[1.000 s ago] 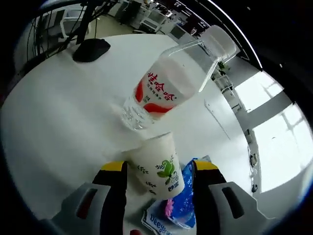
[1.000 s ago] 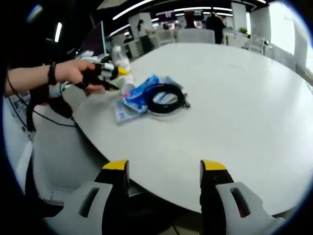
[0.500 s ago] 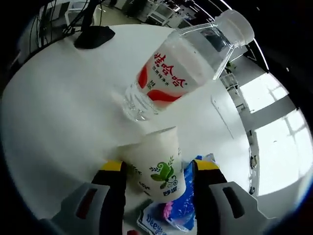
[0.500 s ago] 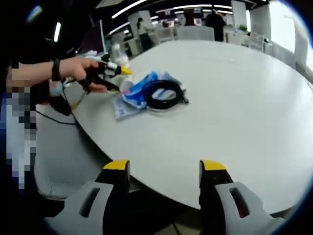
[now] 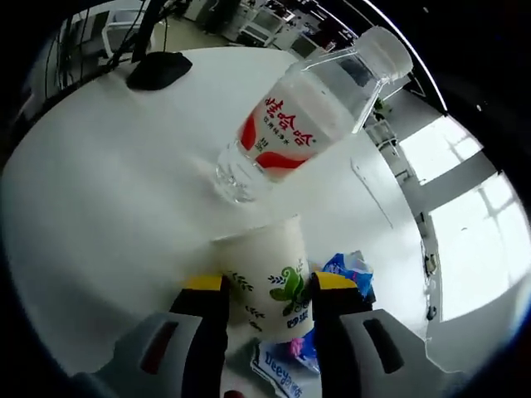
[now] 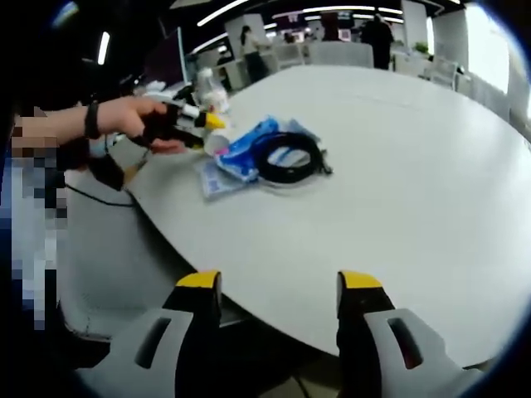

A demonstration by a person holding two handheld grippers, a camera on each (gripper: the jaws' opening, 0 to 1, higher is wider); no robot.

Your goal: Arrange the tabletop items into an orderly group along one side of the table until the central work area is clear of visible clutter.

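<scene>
Left gripper (image 5: 267, 286) jaws have closed in since a second ago and are now pinching the paper cup (image 5: 265, 274) by the water bottle (image 5: 299, 124). Right gripper (image 6: 270, 286) is hanging open, holding nothing, over the table (image 6: 431, 182) edge.

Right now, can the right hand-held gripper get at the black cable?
Probably yes. The right hand-held gripper is open, and bare table lies between it and the cable; the left hand-held gripper works beside the pile, not across the path.
</scene>
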